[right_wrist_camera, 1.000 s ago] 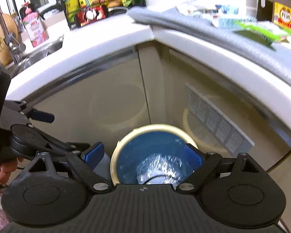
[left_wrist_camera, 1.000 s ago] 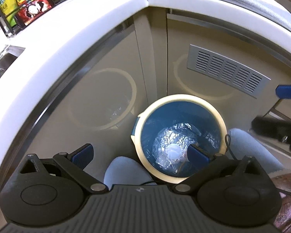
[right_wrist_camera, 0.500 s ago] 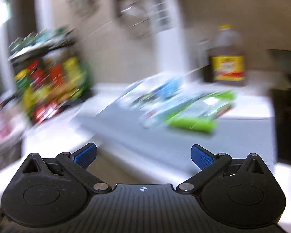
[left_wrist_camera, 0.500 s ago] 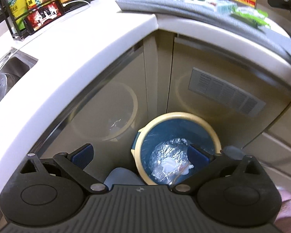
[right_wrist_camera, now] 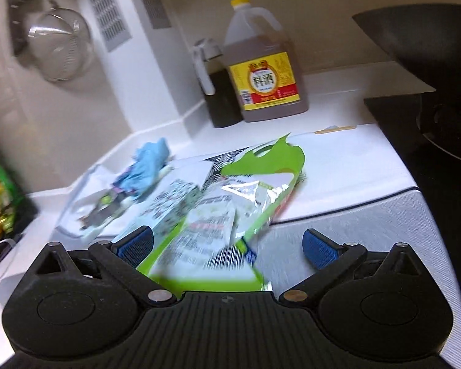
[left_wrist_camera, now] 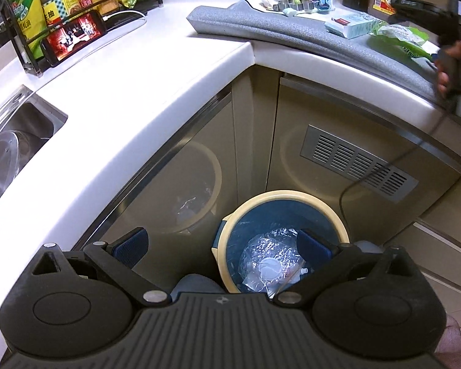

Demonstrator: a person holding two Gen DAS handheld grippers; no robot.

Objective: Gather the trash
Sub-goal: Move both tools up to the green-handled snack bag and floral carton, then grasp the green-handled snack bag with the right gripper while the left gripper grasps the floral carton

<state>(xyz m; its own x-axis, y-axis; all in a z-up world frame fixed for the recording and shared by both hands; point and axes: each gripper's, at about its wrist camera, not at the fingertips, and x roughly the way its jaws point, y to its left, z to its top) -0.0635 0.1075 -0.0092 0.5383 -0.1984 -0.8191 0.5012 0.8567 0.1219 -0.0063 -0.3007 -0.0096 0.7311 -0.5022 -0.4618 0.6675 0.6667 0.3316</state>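
In the left wrist view a blue trash bin with a cream rim stands on the floor in the cabinet corner, with clear crumpled plastic inside. My left gripper is open and empty above it. In the right wrist view my right gripper is open over the counter, its fingers either side of a torn green wrapper lying on a grey mat. A white and blue box and a blue crumpled scrap lie beyond. The right gripper also shows in the left wrist view, beside the wrapper.
A brown jug and a dark bottle stand at the counter's back. A black stove and pan are at the right. A sink, bottle rack and phone are at the left.
My right gripper rose from above the bin up to the counter and now straddles the green wrapper. My left gripper lifted and drew back a little from the bin.
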